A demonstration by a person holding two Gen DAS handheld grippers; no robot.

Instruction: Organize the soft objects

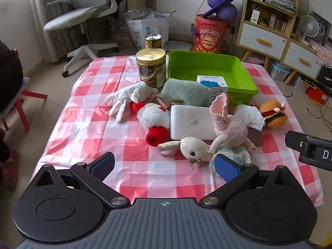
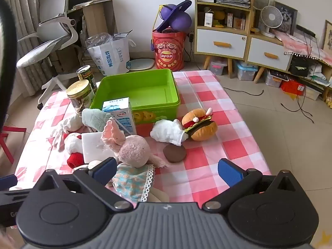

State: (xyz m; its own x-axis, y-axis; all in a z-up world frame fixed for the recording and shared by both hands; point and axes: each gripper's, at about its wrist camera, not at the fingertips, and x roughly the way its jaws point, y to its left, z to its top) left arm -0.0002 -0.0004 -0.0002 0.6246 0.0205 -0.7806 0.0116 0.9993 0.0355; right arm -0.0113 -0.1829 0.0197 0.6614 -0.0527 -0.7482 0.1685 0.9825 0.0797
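Both the left tongs (image 1: 164,166) and right tongs (image 2: 166,171) hang spread wide, gripping nothing, above a checked desk (image 1: 93,128). Plush rabbits (image 1: 226,122), a plush burger (image 2: 199,124) and white gloves (image 1: 126,97) lie scattered just before an empty green bin (image 2: 137,91).

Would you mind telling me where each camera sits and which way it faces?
Left wrist: on the left gripper, angled down over the near table edge at a cream plush rabbit; the right gripper's black tip shows.
Right wrist: on the right gripper, further right, angled down at a plush hamburger.
Both share the green plastic bin and pink plush rabbit.
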